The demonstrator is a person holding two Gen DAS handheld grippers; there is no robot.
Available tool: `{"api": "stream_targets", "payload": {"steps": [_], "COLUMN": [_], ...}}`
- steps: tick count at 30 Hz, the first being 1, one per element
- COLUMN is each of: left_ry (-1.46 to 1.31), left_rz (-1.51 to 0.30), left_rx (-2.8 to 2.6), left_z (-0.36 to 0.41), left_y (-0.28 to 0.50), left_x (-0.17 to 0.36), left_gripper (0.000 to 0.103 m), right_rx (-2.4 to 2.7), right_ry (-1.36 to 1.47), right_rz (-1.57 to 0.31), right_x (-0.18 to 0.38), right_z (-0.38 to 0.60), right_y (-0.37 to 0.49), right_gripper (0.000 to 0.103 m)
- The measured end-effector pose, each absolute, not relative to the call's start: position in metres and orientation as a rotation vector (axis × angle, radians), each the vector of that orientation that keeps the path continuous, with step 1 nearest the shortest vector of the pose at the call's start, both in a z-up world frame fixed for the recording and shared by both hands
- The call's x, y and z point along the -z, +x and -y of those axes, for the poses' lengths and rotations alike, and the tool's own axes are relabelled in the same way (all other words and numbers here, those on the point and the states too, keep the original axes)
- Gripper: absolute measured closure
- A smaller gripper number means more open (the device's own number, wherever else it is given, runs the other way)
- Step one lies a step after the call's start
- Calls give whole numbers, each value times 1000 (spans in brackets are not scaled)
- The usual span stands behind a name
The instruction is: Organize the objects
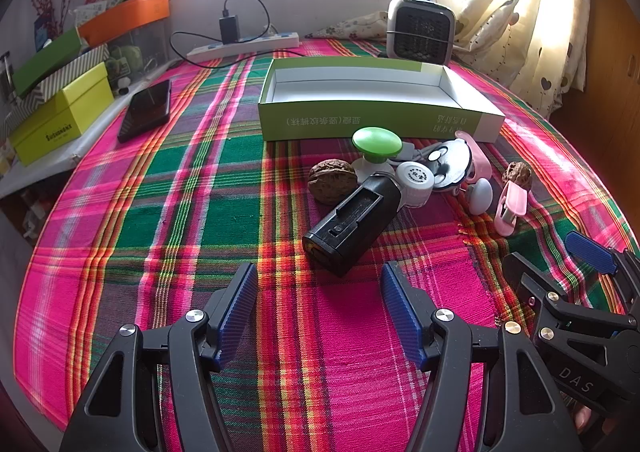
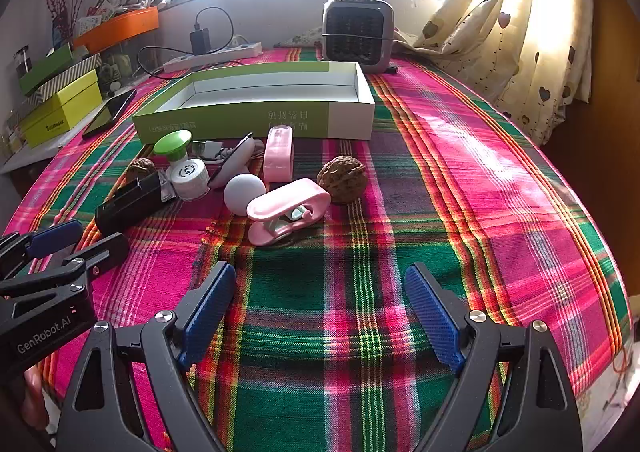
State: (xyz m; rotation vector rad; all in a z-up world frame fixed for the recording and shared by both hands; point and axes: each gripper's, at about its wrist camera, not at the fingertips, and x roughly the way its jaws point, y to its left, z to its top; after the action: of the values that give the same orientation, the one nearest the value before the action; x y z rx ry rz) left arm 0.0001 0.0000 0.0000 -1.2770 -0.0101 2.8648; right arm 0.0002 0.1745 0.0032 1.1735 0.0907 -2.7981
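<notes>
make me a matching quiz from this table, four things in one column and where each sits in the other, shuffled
Things
1. open green and white cardboard box
2. black rectangular battery case
3. small grey fan heater
4. black phone

Places
A. at the cloth's left edge
B. behind the box, near the window
C. nearest the left gripper
D. just behind the pile of small items

Pairs: 1-D, 2-C, 3-B, 4-A

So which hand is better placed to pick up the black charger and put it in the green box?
Left, probably. The black charger lies just ahead of the open left tool, nearly centred. The right tool faces bare cloth, with the charger off to its side. The green box is empty.
</notes>
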Motion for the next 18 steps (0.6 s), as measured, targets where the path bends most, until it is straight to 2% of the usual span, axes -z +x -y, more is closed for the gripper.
{"api": "stream_targets", "payload": {"steps": [18], "left_ry": [-1283], "left_rz": [-3], "left_rx": [-2840], "left_z": [3], "left_y": [-5], "left_x": [-2], "left_gripper": [40], "right_rx": [2795], "right_ry": [1173], "right_rz": [-89], "right_x": [-4], "right_z": [-175], "right_y": [0], "right_gripper": [16]}}
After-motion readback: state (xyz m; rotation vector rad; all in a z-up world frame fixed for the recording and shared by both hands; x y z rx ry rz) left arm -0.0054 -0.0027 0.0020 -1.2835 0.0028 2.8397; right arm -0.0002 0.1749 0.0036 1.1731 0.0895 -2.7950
